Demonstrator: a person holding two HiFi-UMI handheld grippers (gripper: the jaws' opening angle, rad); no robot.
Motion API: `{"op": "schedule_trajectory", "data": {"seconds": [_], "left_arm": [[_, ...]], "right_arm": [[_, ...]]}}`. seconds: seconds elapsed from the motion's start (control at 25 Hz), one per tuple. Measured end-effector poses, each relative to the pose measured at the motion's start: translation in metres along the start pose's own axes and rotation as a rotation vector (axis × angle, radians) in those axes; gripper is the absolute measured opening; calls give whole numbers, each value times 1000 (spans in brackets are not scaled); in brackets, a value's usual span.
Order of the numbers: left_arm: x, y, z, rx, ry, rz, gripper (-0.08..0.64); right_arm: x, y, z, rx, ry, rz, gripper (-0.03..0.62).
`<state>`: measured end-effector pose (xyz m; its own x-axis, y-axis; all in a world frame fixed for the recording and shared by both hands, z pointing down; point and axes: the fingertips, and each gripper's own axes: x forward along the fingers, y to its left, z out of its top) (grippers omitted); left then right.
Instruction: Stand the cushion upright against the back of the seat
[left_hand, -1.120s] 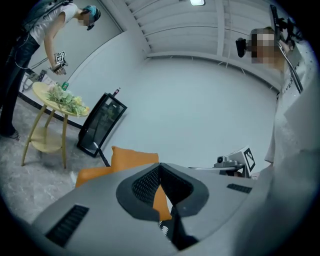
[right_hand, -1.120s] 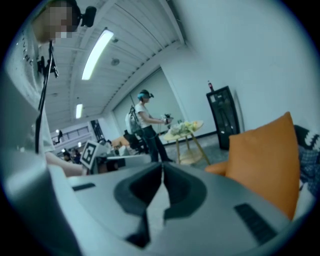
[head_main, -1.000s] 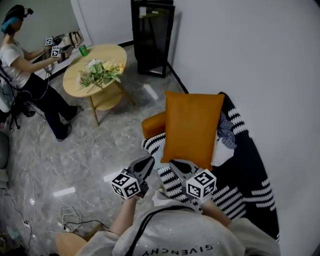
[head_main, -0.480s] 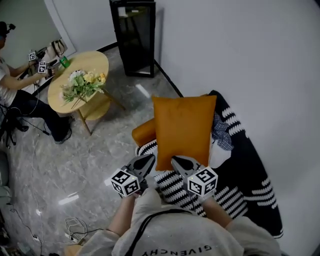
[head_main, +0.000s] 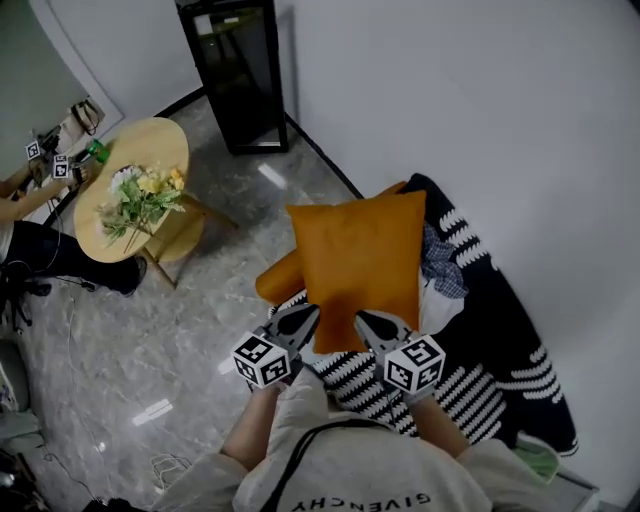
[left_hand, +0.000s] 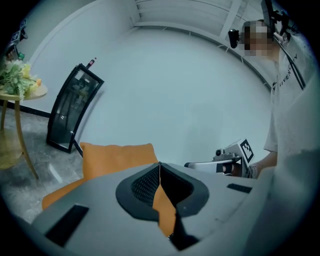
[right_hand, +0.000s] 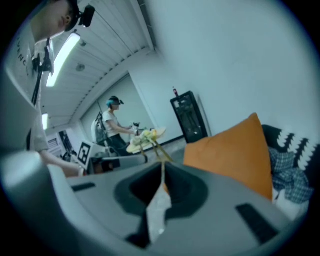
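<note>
Both claws are pressed shut on the near edge of the orange cushion (head_main: 360, 265). My left gripper (head_main: 308, 318) pinches orange fabric near the left corner. My right gripper (head_main: 365, 320) pinches near the right corner, where a pale strip, perhaps a label, shows between the jaws along with the orange. The cushion hangs above the seat, which is draped in a striped throw (head_main: 480, 340). I judge the seat back to be on the wall side, to the right. I'd set the cushion's lower edge into the crease first, then lean it against the back. I'd release both corners together so it neither twists nor flops forward.
</note>
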<state>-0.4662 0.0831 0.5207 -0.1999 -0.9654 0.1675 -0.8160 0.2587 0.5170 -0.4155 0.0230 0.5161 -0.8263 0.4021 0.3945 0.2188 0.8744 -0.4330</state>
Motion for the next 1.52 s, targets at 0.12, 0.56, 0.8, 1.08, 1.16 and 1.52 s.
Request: {"op": "schedule_trajectory", "data": {"seconds": [0.12,0.56,0.8,1.08,1.16,1.52], "left_arm": [[23,8,7,28,20,-34,25],[52,63,14,-16,53,-36,26],[72,82,7,-18,84,-29,26],[85,127,6,-18,92,60,28],[88,142,8,-26,88,93,31],[96,204,21,-28,60,231,133]], "right_arm": [[9,-15,4,1,19,-31,18],[50,-46,27,0,25,-115,20],[56,-72,28,17,30,-183,20],[59,-123,46,13,14,-316,21],[57,-140,52,7,10,-362,21],[43,-214,77,-3,6,-573,81]]}}
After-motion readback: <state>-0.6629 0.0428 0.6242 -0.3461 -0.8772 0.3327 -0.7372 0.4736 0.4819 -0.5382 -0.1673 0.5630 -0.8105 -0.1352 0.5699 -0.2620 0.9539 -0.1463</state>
